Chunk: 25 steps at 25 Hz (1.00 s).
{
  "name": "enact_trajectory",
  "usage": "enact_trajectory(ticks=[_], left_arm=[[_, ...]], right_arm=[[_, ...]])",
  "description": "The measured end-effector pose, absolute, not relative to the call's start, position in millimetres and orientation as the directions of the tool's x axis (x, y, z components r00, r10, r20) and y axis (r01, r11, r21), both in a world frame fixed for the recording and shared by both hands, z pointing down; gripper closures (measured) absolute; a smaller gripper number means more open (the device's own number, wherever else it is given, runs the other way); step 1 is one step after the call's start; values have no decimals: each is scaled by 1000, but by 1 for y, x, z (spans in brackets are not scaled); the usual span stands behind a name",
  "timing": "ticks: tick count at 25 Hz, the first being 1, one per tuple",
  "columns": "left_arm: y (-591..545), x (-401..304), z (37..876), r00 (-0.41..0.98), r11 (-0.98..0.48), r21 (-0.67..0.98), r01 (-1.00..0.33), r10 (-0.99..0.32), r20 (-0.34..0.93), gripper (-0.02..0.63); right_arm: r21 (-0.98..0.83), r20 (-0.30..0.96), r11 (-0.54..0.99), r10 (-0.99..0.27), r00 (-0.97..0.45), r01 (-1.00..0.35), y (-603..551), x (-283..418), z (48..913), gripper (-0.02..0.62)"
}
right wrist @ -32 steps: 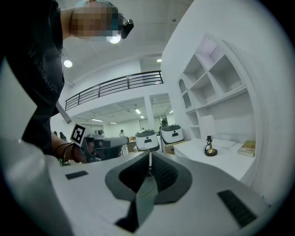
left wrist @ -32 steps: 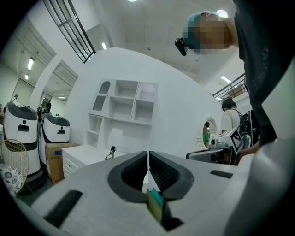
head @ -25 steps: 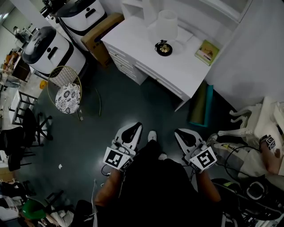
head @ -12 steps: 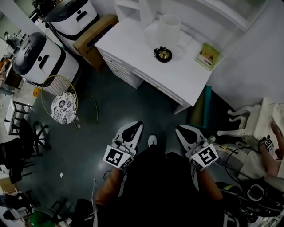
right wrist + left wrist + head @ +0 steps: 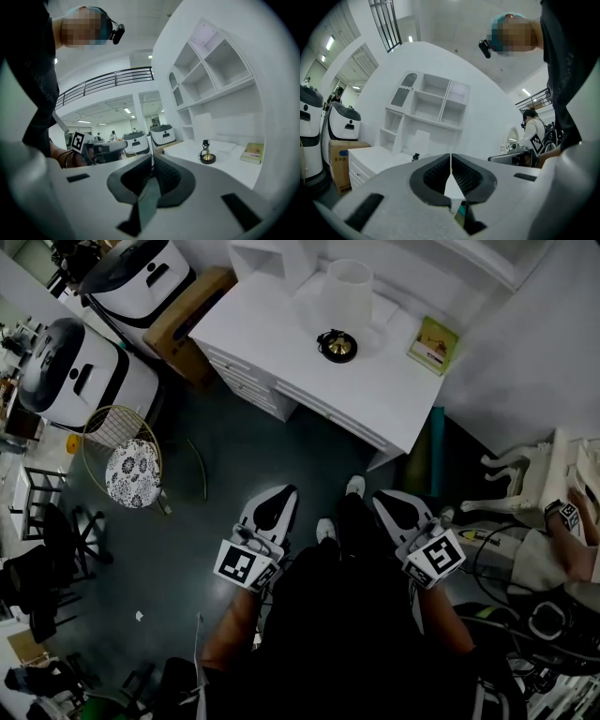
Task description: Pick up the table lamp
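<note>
White tabletop [image 5: 281, 334] stands ahead of me, and the table lamp [image 5: 347, 296] is upright on it near the back, well apart from both grippers. The left gripper [image 5: 284, 493] and the right gripper [image 5: 380, 496] hang over the dark floor [image 5: 244, 456], each with its jaws pressed together on nothing. I can read no writing. The cover of the small book [image 5: 432, 344] near the lamp is too small to make out, and so is the print on the cardboard box [image 5: 187, 320].
</note>
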<state>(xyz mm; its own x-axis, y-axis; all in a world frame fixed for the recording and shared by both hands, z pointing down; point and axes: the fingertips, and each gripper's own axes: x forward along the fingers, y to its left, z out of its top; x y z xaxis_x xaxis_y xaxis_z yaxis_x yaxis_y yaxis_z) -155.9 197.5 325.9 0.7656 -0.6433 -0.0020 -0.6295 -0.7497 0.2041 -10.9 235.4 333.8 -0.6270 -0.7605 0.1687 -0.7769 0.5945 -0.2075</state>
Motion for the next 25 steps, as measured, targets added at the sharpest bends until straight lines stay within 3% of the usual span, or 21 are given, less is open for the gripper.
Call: enact_trajectory(ticks=[25], left_arm=[[100, -108, 320, 771, -755, 185, -629, -636, 23, 581]], right_arm=[[-295, 168, 588, -744, -647, -753, 133, 30, 365, 560]])
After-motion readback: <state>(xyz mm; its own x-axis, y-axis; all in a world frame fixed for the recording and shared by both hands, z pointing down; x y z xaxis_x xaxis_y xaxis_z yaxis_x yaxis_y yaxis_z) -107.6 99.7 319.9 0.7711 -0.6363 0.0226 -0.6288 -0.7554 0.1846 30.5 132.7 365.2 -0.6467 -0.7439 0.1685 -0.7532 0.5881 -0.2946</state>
